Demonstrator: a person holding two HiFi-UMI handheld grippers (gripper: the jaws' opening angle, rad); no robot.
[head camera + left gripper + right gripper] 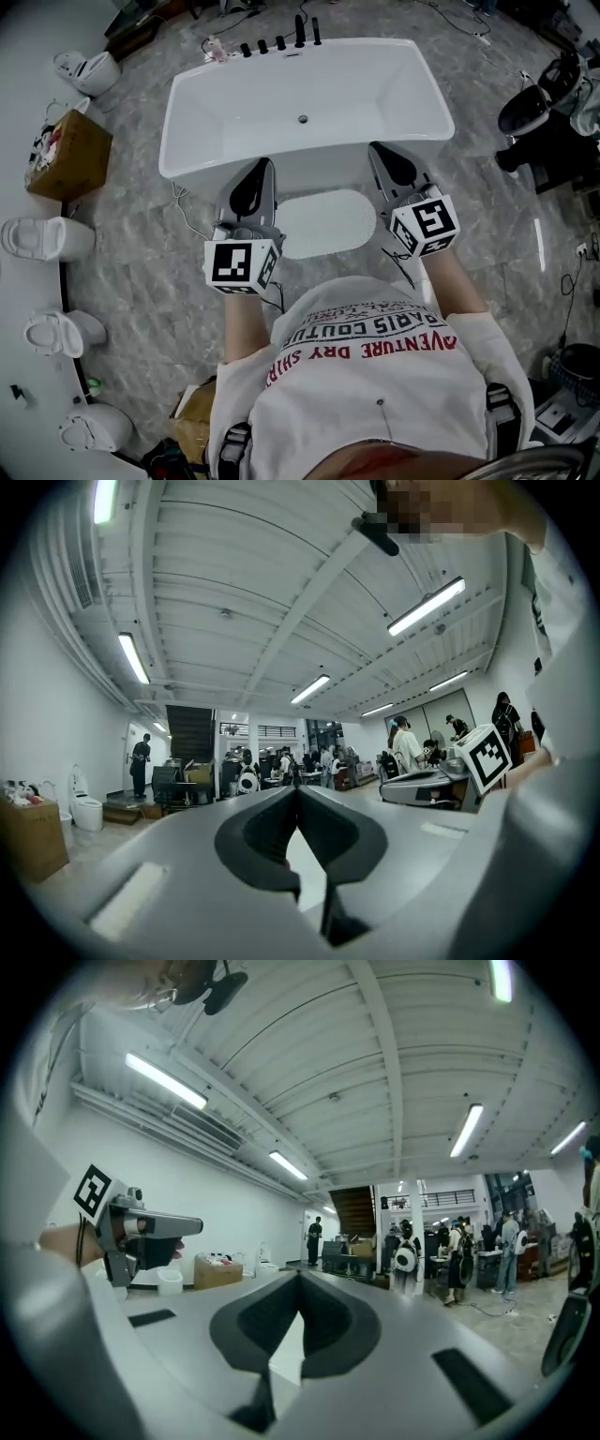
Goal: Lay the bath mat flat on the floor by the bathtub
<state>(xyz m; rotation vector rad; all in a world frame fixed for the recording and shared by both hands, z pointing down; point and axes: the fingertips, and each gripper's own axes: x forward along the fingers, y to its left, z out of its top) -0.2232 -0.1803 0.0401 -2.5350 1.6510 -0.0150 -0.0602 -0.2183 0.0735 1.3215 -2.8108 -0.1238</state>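
Head view: closed, empty left claw (267,162) and right claw (373,146) flank bath mat (324,223) edges.

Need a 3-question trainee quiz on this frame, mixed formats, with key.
1. True or false: the mat lies inside the bathtub.
2. The left gripper is: A) open, B) shut on the mat, C) shut and empty.
3. Fill in: the box stands on the person's ____ side.

Key: 1 false; 2 C; 3 left.
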